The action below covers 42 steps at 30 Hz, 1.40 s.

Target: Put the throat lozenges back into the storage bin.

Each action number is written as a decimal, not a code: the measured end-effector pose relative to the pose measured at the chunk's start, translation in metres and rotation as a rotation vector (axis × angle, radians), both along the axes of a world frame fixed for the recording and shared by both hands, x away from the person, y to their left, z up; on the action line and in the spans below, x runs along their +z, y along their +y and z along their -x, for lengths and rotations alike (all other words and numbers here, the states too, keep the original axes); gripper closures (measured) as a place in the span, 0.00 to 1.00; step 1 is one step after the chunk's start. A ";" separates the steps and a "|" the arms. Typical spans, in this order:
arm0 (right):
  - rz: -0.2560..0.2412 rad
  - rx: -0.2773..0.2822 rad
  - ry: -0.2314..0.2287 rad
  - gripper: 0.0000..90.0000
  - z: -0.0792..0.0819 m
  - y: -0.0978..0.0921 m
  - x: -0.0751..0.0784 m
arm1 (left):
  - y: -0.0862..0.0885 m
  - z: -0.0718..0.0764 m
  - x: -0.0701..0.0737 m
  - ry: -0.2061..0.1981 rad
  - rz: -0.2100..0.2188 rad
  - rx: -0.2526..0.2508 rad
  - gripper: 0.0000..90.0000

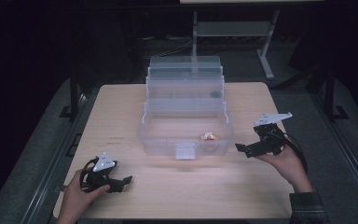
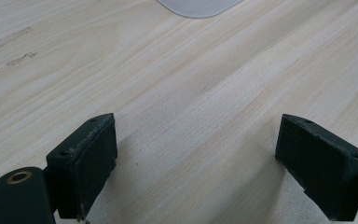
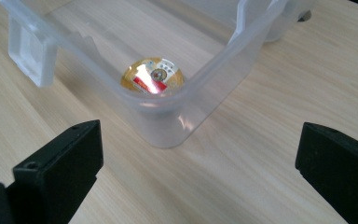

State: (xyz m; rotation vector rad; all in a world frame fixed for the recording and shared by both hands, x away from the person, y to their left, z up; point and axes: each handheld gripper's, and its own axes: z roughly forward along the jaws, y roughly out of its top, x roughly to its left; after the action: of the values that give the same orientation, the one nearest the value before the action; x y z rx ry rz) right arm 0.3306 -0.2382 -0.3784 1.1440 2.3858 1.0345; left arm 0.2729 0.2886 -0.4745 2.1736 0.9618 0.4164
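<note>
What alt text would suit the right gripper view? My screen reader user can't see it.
A small round gold item with a red label lies in the near corner of a clear plastic box on a pale wooden table. The right gripper has its two black jaws wide open in the foreground, holding nothing.

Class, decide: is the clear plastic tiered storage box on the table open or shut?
Open. The clear plastic tiered storage box has its trays stepped back, leaving the bottom compartment uncovered, with a small round gold-and-red object lying inside.

high view overhead; gripper views skim table [image 1: 121,112].
</note>
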 end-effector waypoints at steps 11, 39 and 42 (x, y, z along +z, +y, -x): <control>0.012 -0.024 0.026 0.01 0.023 -0.016 -0.025 | 0.000 0.000 0.000 0.000 0.003 0.001 0.13; 0.059 -0.159 0.031 0.00 0.055 -0.043 -0.087 | 0.000 0.000 0.000 -0.001 0.000 -0.001 0.13; 0.060 -0.173 0.032 0.00 0.057 -0.047 -0.094 | 0.000 0.000 0.000 0.000 0.000 -0.001 0.13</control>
State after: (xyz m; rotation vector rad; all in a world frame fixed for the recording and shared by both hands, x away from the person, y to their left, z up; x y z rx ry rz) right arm 0.2735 -0.2855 -0.4722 1.3268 2.2775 0.8882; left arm 0.2728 0.2887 -0.4746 2.1742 0.9603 0.4167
